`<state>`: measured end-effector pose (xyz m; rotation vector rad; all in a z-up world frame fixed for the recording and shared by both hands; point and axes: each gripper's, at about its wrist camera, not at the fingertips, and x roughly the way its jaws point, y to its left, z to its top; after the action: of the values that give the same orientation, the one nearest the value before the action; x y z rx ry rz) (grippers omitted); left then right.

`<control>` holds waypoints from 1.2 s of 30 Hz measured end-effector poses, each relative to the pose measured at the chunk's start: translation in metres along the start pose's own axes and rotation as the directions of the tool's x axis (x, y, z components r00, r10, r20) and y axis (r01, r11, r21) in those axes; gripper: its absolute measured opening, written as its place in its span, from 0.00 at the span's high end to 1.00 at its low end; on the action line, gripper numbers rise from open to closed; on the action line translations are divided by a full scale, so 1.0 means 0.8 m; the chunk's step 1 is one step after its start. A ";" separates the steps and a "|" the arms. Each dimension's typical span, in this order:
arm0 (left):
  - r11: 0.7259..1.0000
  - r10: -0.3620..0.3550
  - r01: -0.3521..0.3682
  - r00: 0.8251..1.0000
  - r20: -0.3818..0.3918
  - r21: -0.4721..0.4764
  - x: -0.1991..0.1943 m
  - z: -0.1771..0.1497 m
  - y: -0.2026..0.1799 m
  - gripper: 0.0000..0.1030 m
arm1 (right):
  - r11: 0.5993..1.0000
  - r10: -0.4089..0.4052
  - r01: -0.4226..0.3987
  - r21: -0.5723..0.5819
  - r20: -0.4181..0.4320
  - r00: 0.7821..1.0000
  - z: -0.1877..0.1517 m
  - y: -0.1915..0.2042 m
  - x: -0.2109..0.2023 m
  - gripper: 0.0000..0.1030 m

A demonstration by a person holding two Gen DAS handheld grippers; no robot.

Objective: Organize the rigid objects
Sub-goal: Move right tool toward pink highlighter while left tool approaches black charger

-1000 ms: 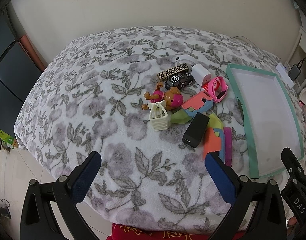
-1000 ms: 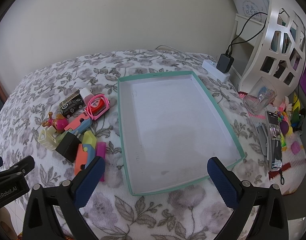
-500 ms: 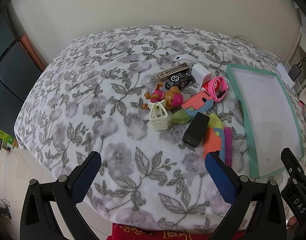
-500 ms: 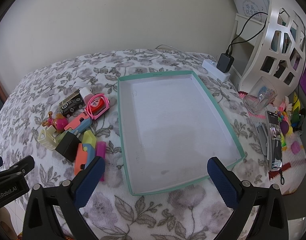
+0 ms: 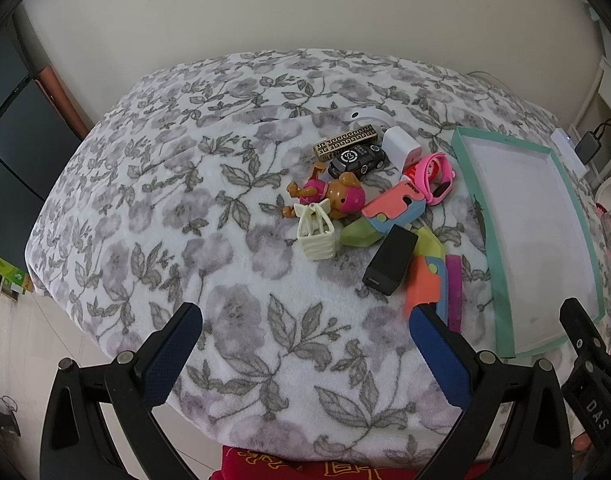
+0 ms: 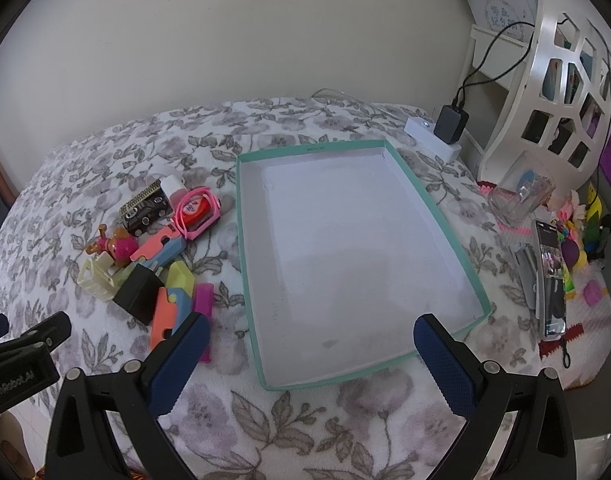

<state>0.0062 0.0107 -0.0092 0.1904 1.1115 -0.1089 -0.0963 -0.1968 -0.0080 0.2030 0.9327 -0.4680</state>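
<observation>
- Left gripper (image 5: 305, 344) and right gripper (image 6: 307, 354): jaws wide, nothing held.
- Toy pile (image 5: 379, 216) centre-right of the left view, beside the teal tray (image 6: 243, 240); tray bare.
- Black box (image 5: 389, 260): probably stiff, light; grip its long flat sides.
- Soft blanket (image 5: 185, 200) may let pieces tip.

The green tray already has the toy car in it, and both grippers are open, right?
Not quite. The green tray has nothing in it; the toy car sits on the blanket to its left, as the right wrist view shows. Both grippers, left gripper and right gripper, are open.
</observation>
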 end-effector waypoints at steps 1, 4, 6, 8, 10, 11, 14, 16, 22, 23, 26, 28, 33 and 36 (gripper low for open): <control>1.000 0.009 -0.009 1.000 0.000 0.005 -0.001 0.005 -0.001 0.00 | 1.000 0.013 -0.013 -0.002 0.008 1.000 0.004 0.001 -0.004 0.00; 1.000 0.003 -0.003 1.000 0.024 -0.001 -0.014 0.027 0.002 0.00 | 0.999 0.046 -0.046 0.011 0.047 0.998 0.027 0.005 -0.016 0.00; 1.000 -0.003 0.004 1.000 0.028 -0.019 -0.020 0.045 0.005 0.00 | 0.999 0.045 -0.046 0.012 0.075 0.996 0.047 0.013 -0.025 0.00; 1.000 -0.003 0.004 1.000 0.027 -0.030 -0.024 0.066 0.007 0.00 | 0.999 0.046 -0.046 -0.004 0.094 0.995 0.066 0.024 -0.029 0.00; 0.999 0.014 -0.012 0.999 0.030 -0.050 -0.024 0.084 0.008 0.00 | 0.999 0.053 -0.052 -0.015 0.081 0.995 0.080 0.036 -0.023 0.00; 0.997 0.020 -0.018 0.999 0.026 -0.069 -0.022 0.091 0.009 0.00 | 0.998 0.055 -0.054 -0.017 0.070 0.996 0.087 0.041 -0.019 0.00; 0.992 0.001 -0.003 1.000 -0.015 -0.126 -0.007 0.105 0.013 0.00 | 0.996 0.085 -0.085 -0.002 0.020 0.996 0.097 0.053 0.006 0.00; 0.988 0.019 -0.026 0.999 -0.048 -0.155 0.008 0.108 0.013 0.00 | 0.995 0.093 -0.092 0.025 -0.018 0.996 0.097 0.056 0.027 0.00; 0.974 0.027 -0.055 0.991 -0.130 -0.218 0.050 0.112 0.020 0.00 | 0.998 0.066 -0.066 0.006 -0.101 0.993 0.092 0.071 0.073 0.00; 0.971 0.031 -0.061 0.991 -0.132 -0.231 0.054 0.113 0.021 0.00 | 0.997 0.073 -0.073 0.002 -0.108 0.992 0.093 0.074 0.077 0.00; 0.971 0.046 -0.074 0.991 -0.126 -0.227 0.065 0.112 0.019 0.00 | 0.996 0.079 -0.082 -0.023 -0.115 0.990 0.095 0.086 0.091 0.00; 0.974 0.064 -0.091 0.989 -0.135 -0.207 0.078 0.108 0.018 0.00 | 0.996 0.075 -0.080 -0.042 -0.120 0.990 0.089 0.093 0.098 0.00; 0.977 0.062 -0.093 0.985 -0.162 -0.191 0.091 0.102 0.022 0.00 | 0.992 0.085 -0.101 -0.073 -0.191 0.978 0.074 0.104 0.119 0.00; 0.979 0.070 -0.098 0.985 -0.157 -0.177 0.089 0.100 0.020 0.00 | 0.991 0.094 -0.110 -0.070 -0.197 0.976 0.070 0.104 0.118 0.02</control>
<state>0.1110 0.0106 -0.0371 0.0802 1.2553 0.0853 0.0307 -0.1722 -0.0542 0.2250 1.1241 -0.3181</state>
